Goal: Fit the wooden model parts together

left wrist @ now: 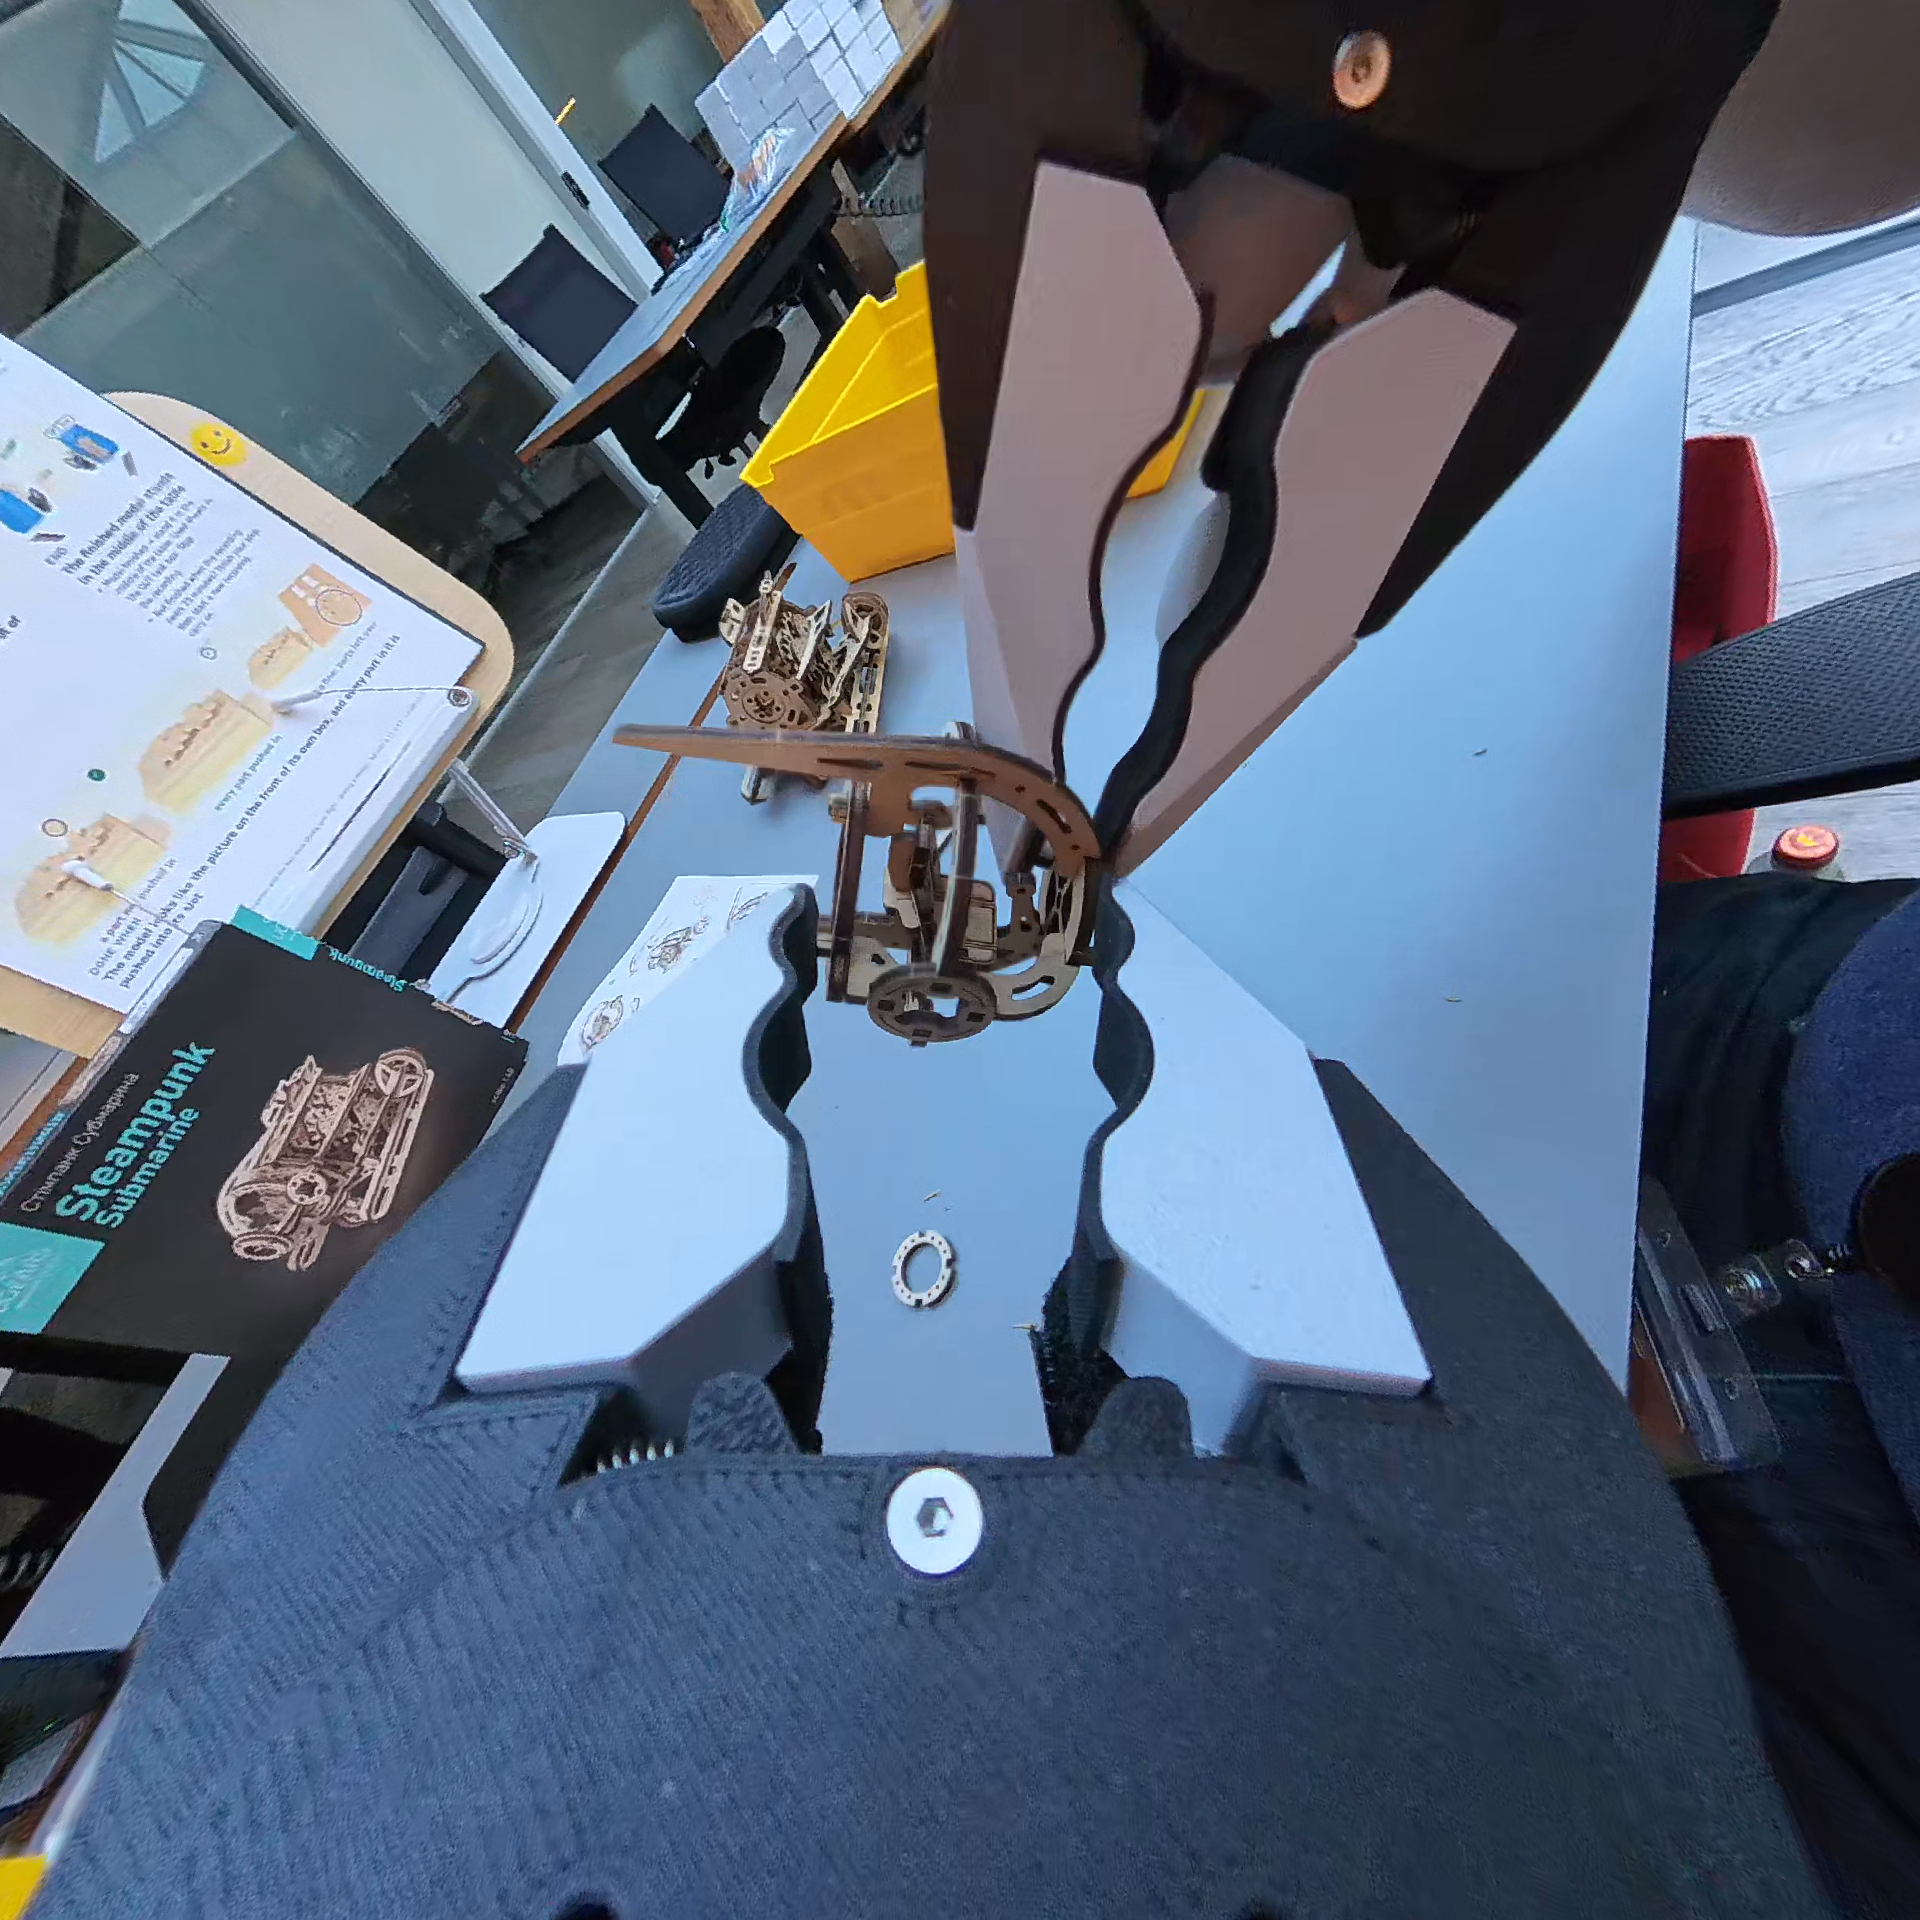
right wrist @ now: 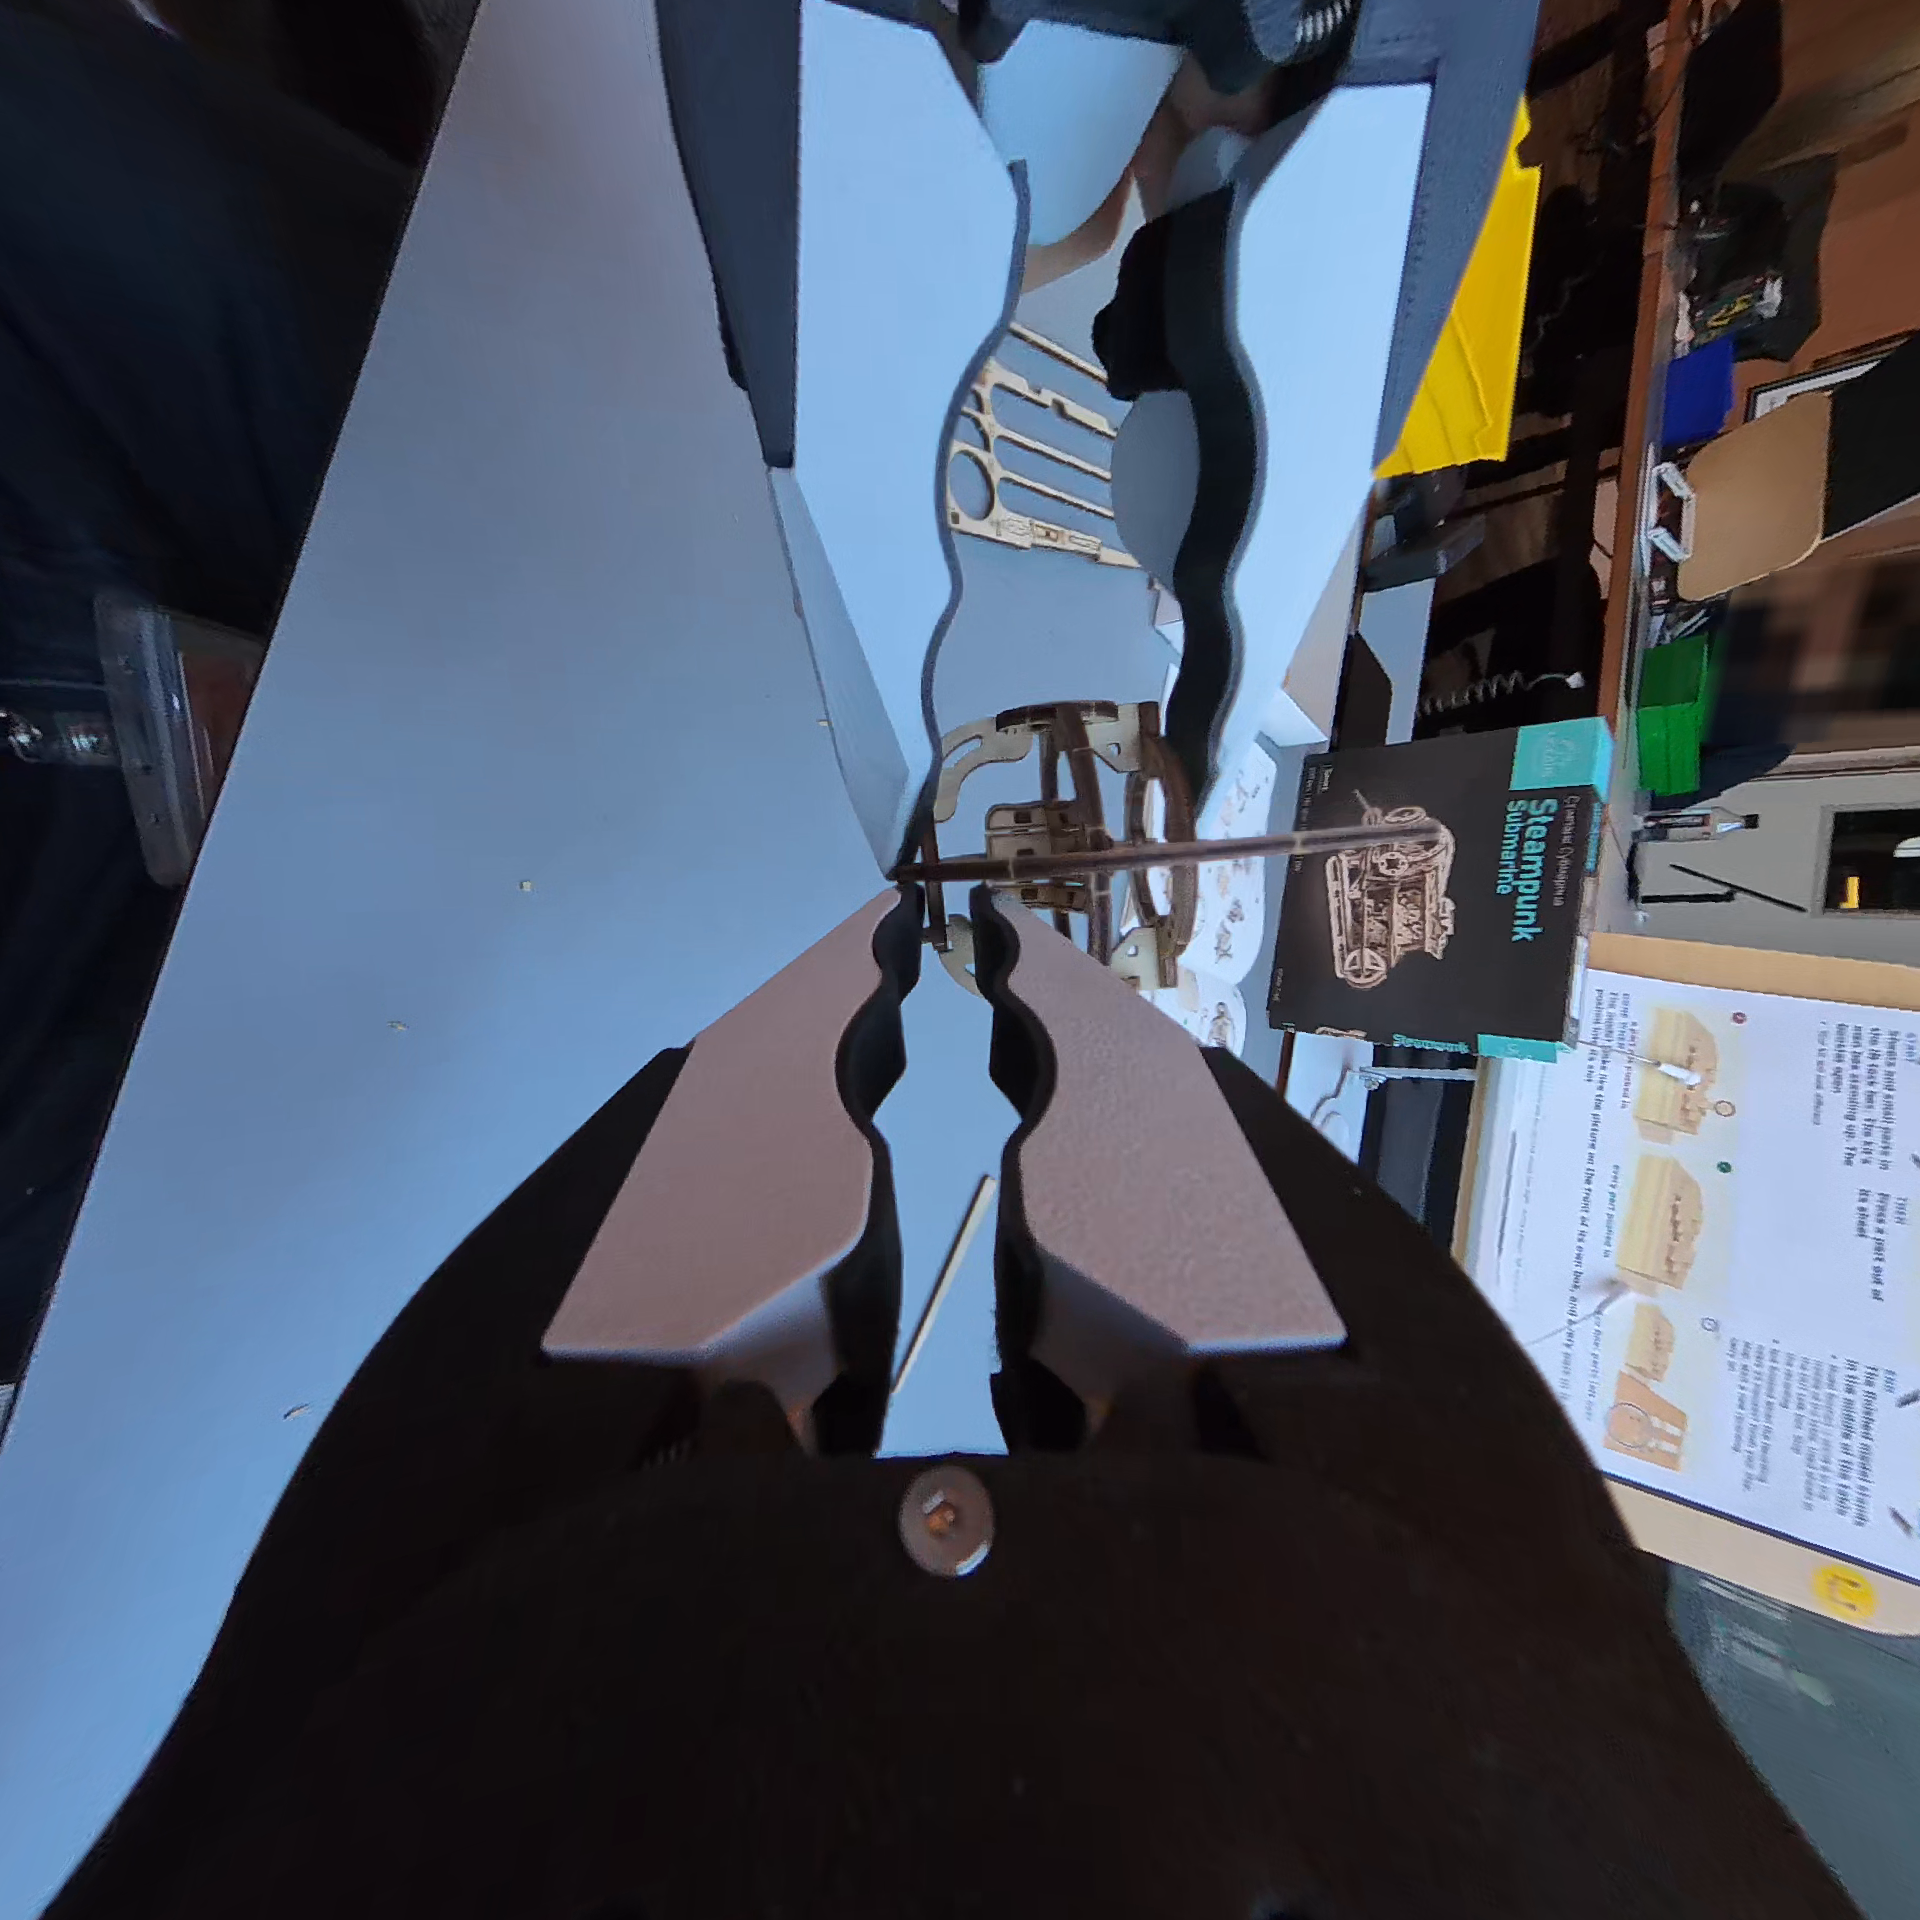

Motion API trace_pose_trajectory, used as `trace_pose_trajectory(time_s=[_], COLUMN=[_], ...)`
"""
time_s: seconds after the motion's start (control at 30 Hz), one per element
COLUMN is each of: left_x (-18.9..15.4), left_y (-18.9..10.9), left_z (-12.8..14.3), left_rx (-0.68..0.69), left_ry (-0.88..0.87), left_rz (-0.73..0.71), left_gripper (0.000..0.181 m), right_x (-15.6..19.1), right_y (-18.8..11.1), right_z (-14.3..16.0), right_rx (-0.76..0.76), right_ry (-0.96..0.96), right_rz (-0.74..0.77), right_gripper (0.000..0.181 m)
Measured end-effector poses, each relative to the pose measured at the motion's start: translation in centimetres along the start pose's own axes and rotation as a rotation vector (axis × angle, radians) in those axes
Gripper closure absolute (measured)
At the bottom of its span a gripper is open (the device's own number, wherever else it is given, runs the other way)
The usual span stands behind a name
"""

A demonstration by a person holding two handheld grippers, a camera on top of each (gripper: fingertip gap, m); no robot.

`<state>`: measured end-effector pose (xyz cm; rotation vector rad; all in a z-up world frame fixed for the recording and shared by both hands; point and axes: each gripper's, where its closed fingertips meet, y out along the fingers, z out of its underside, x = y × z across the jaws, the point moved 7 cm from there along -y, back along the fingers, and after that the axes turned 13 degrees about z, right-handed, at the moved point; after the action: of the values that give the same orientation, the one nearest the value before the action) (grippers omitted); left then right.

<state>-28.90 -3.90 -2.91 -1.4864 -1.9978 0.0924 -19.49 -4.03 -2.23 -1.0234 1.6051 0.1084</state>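
My left gripper [left wrist: 951,925] is shut on a small wooden frame assembly [left wrist: 935,956] with a round gear-like wheel at its bottom, and holds it above the grey table [left wrist: 1403,883]. My right gripper [left wrist: 1096,831] comes in from above, shut on the rounded end of a flat curved wooden panel [left wrist: 831,750] that lies across the top of the assembly. In the right wrist view the panel [right wrist: 1195,852] shows edge-on, running right from my right gripper [right wrist: 945,914]. The assembly [right wrist: 1049,821] sits behind it, between the fingers of the left gripper [right wrist: 1049,800].
A small wooden ring [left wrist: 923,1268] lies on the table under the left gripper. A second wooden model [left wrist: 805,665] and yellow bins [left wrist: 862,447] stand farther back. The black kit box [left wrist: 260,1143], an instruction sheet [left wrist: 208,675] and a booklet [left wrist: 675,956] are left. A thin stick [right wrist: 940,1288] and a cut-out wooden sheet [right wrist: 1039,457] lie on the table. Only a small space, under 4 cm, lies between the two pairs of fingers.
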Motion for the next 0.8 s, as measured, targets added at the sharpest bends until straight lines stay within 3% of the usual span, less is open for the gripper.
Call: trace_pose_trajectory(time_s=[0.4, 0.8], left_x=[0.19, -0.08], left_y=[-0.18, -0.04], left_z=[0.33, 0.26], left_rx=[0.027, 0.022], left_ry=[0.005, 0.011], left_rz=[-0.018, -0.004], left_gripper=[0.129, 0.129], right_x=[-0.06, 0.13], right_y=[0.16, -0.01], right_z=[-0.22, -0.10], right_rx=[0.021, 0.019], right_ry=[0.057, 0.063], right_rz=[0.009, -0.003], right_gripper=[0.168, 0.176])
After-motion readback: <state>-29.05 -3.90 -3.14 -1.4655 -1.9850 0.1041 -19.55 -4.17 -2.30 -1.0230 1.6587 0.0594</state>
